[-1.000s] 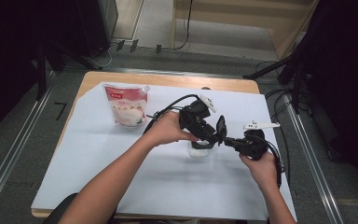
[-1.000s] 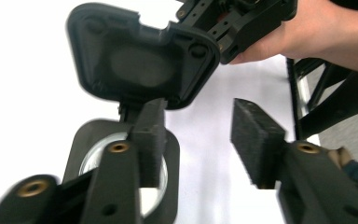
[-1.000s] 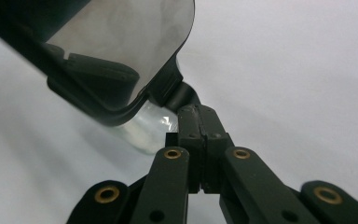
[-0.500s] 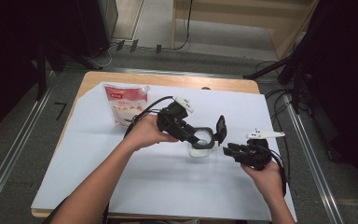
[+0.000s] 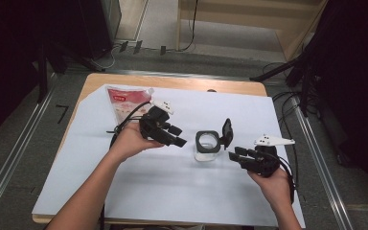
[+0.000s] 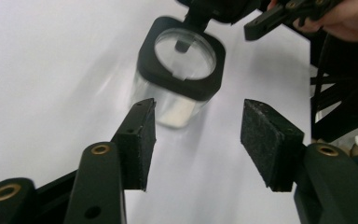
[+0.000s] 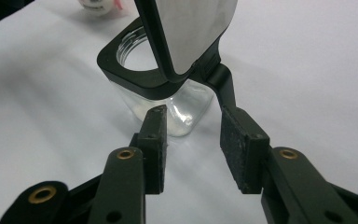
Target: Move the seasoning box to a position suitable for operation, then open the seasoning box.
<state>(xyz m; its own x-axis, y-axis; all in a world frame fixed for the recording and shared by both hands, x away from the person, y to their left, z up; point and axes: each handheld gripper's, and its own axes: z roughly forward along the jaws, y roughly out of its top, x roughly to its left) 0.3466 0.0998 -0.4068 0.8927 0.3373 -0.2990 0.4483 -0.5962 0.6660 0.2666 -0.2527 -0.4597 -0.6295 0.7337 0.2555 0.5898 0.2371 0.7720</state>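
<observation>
A clear jar (image 5: 206, 151) with a black square collar stands on the white sheet, its hinged lid (image 5: 227, 132) flipped up on the right. My left gripper (image 5: 178, 136) hovers just left of the jar, open, its jaws having just been opening with nothing between them. From its own view the jar (image 6: 179, 70) lies ahead of the gripper (image 6: 196, 135). My right gripper (image 5: 235, 154) sits low to the right of the jar, open; its jaws have also just been opening, empty. In the right gripper view the gripper (image 7: 191, 140) points at the jar (image 7: 135, 74) under the raised lid (image 7: 189, 32).
A red and white pouch (image 5: 124, 99) lies flat at the back left of the white sheet (image 5: 163, 191), close behind my left hand. Cables trail from both grippers. The wooden table edge (image 5: 172, 82) runs along the back.
My left gripper has drawn away from the jar top toward the left. The right gripper has spread its jaws and sits slightly back from the lid, which stays raised.
</observation>
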